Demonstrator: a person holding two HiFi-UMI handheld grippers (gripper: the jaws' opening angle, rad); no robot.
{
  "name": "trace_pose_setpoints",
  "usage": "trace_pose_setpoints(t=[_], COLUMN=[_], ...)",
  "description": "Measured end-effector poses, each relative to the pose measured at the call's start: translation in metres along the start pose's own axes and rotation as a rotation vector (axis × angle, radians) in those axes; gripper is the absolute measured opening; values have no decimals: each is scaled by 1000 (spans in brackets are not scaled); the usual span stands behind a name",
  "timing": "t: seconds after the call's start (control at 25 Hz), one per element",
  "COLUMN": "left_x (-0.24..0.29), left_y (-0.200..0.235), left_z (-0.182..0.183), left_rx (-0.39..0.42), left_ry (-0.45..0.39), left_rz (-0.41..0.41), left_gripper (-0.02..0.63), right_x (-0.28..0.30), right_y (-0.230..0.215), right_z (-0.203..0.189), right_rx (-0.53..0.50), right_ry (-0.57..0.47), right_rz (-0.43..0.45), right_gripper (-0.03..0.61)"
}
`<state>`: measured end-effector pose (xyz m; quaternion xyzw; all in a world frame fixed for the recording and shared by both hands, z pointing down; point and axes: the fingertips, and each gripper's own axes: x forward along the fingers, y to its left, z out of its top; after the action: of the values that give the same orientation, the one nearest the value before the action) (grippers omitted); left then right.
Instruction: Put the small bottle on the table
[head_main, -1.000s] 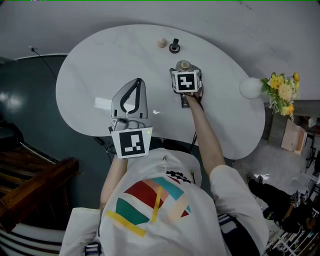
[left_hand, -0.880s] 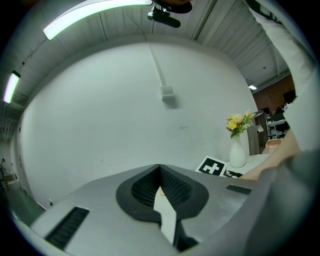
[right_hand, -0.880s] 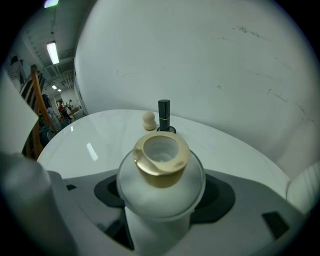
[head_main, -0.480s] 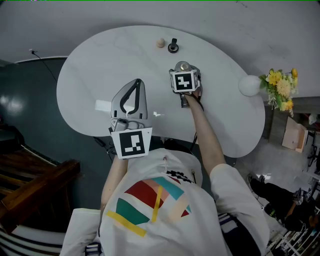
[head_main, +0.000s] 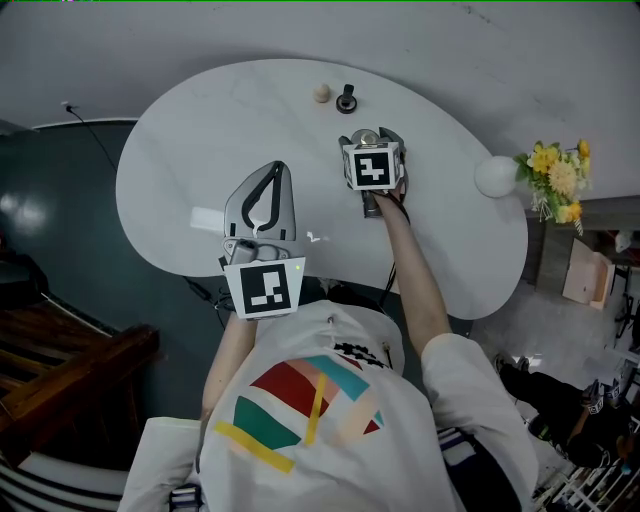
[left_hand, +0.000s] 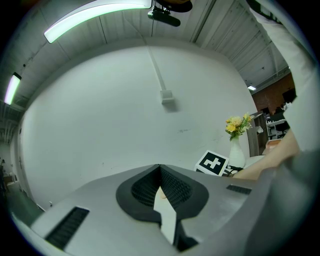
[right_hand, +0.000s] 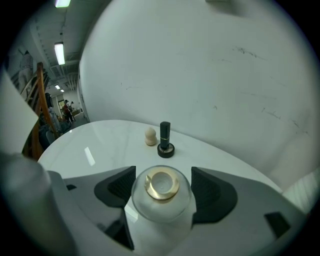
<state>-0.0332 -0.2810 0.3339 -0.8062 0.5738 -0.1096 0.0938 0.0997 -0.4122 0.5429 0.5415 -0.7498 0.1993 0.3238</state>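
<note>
The small bottle (head_main: 368, 134), frosted glass with a gold neck, stands upright between the jaws of my right gripper (head_main: 370, 140) over the far middle of the white oval table (head_main: 190, 130). In the right gripper view the bottle (right_hand: 160, 205) fills the gap and both dark pads press its sides; the gripper (right_hand: 162, 187) is shut on it. Its base is hidden, so contact with the table (right_hand: 100, 145) cannot be told. My left gripper (head_main: 276, 165) hangs over the table's near left, tips together, empty. In its own view the left gripper (left_hand: 160, 167) points at the bare wall.
Beyond the bottle stand a black tube on a round base (head_main: 346, 98) (right_hand: 165, 139) and a beige egg-shaped sponge (head_main: 321, 92) (right_hand: 150, 136). A white round vase (head_main: 497, 176) with yellow flowers (head_main: 556, 170) sits at the table's right edge. The wall lies just behind.
</note>
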Motion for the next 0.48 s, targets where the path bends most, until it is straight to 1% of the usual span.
trace_pose_setpoints(t=[0.08, 0.2, 0.4, 0.48], left_x=[0, 2, 4, 5], left_y=[0, 0, 8, 13], left_z=[2, 5, 15, 22], left_rx=[-2, -13, -67, -83], left_ry=[-5, -17, -55, -73], left_rz=[-2, -1, 14, 20], left_gripper=[15, 15, 15, 15], right_x=[-10, -31, -88, -116], right_y=[0, -1, -6, -6], right_z=[12, 37, 93, 114], right_rx=[-3, 23, 89, 90], right_ry=[-36, -122, -341, -429], right_rz=[0, 2, -13, -26], right_gripper=[339, 341, 339, 339])
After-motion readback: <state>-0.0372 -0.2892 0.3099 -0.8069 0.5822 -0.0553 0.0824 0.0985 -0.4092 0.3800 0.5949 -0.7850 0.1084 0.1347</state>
